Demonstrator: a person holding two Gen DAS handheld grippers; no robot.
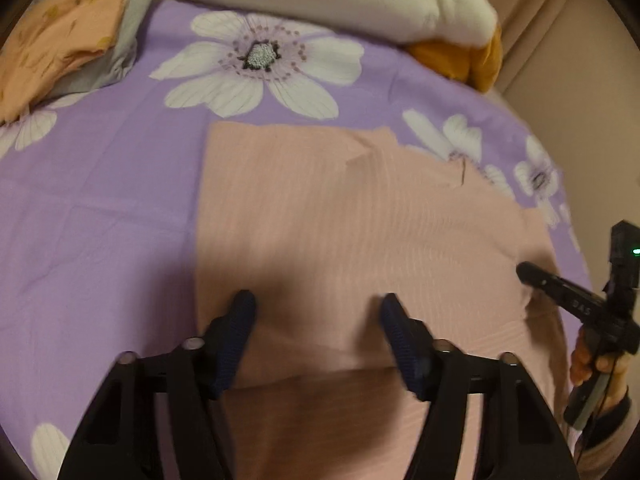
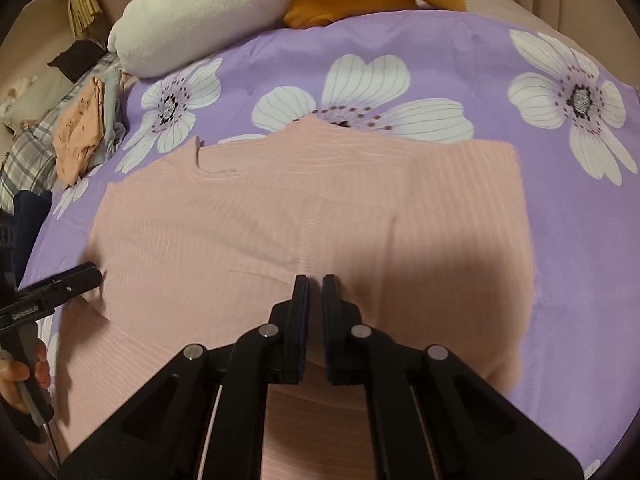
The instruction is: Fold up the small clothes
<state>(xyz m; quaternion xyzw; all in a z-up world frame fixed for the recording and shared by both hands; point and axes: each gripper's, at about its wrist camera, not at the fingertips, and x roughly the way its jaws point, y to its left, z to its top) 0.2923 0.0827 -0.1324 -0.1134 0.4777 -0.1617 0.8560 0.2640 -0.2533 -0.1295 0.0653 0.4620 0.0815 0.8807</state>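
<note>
Pink ribbed top, partly folded, is laid flat on a purple bedsheet printed with large white flowers; it fills the near middle of the bed in both views.

Left wrist view, left to right:
- Orange patterned cloth over a grey garment, piled at the far left corner of the sheet.
- White plush cushion along the far edge, with a mustard-yellow piece touching its right end.
- Left gripper, held over the near part of the top with its jaws standing wide; nothing is seen pinched between the blue pads, and the fabric lies beneath the gap.
- Right gripper, seen from the side at the right edge of the top, carried by a hand; its tip is at the cloth's edge.

Right wrist view, left to right:
- Left gripper, seen side-on at the left edge of the top, held by a hand; its opening cannot be judged from this angle.
- Checked fabric and the orange cloth at the far left.
- Right gripper, jaws brought together with only a thin slit between the pads, over the near middle of the top; whether fabric is nipped there cannot be told.
- Folded sleeve section of the top, lying on the right.
</note>
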